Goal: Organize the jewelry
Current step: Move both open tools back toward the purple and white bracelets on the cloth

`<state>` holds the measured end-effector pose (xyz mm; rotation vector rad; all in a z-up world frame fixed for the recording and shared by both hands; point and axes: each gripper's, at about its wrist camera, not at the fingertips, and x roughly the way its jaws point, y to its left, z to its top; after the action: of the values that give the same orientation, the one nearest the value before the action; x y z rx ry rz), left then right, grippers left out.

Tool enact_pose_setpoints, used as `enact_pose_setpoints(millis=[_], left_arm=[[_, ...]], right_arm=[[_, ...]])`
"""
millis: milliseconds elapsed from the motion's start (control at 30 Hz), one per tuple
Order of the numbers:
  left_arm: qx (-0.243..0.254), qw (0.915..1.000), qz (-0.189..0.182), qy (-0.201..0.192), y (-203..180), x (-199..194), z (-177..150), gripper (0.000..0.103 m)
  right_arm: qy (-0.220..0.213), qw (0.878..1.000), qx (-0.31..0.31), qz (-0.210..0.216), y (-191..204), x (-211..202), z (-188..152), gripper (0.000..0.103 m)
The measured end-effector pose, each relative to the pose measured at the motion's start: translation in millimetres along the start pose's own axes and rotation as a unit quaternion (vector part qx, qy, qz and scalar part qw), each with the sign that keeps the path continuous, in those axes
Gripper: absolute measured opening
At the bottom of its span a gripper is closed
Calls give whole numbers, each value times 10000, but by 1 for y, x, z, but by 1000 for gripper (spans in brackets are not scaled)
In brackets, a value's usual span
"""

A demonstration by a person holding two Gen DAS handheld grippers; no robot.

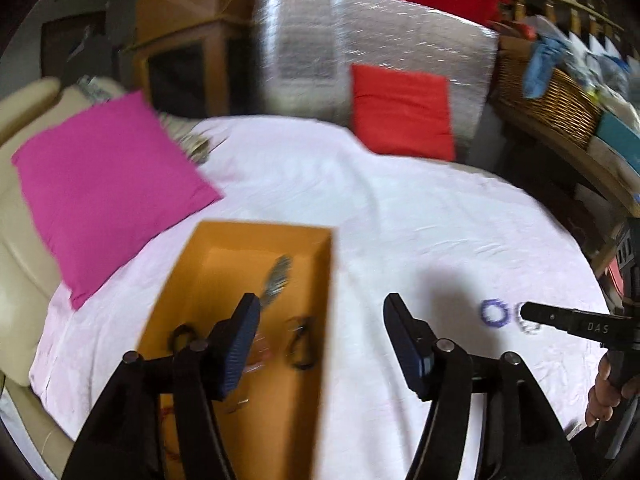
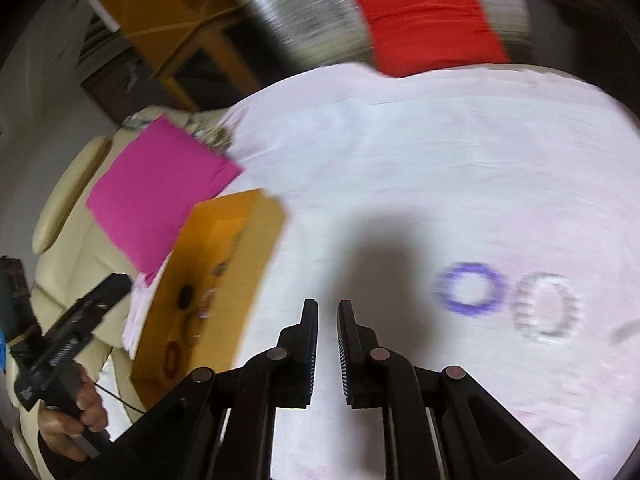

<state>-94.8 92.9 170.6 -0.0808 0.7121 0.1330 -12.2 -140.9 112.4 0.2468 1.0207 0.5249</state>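
the right gripper (image 2: pixel 328 320), nearly closed and empty, should open wider over the purple bracelet (image 2: pixel 472 289); left gripper (image 1: pixel 320 320) gapes, seemingly empty, above the orange tray (image 1: pixel 256 232).

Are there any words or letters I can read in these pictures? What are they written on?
"DAS" in pale letters on the black body of the right gripper, seen from the left wrist camera.
Markings on the left gripper's handle: too blurred to read.
Dark printed patch on the silver wrapped panel: too blurred to read.
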Motion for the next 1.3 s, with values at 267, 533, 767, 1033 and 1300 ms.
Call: enact_pose_setpoints(millis=[267,533,767,1033,1300], left_arm=[[626,9978,-220,-41,-100,37,-3,67],[1083,9940,-105,141,-144,68,-27,67],[1083,9940,-137,114,-157,79,-28,67],[1102,9933,-185,278,-165,102,-34,68],[1092,9933,-47,367,-166,119,-37,68]], right_arm=[[-190,9963,789,-266,-109,-32,-18,26],[-230,9939,950,-514,-148,-36,-24,26],[-188,9941,940,-515,-147,-33,-23,26],[-158,9927,1048,-579,-154,-30,-25,26],[-40,9928,1037,-603,-153,-21,-25,26]])
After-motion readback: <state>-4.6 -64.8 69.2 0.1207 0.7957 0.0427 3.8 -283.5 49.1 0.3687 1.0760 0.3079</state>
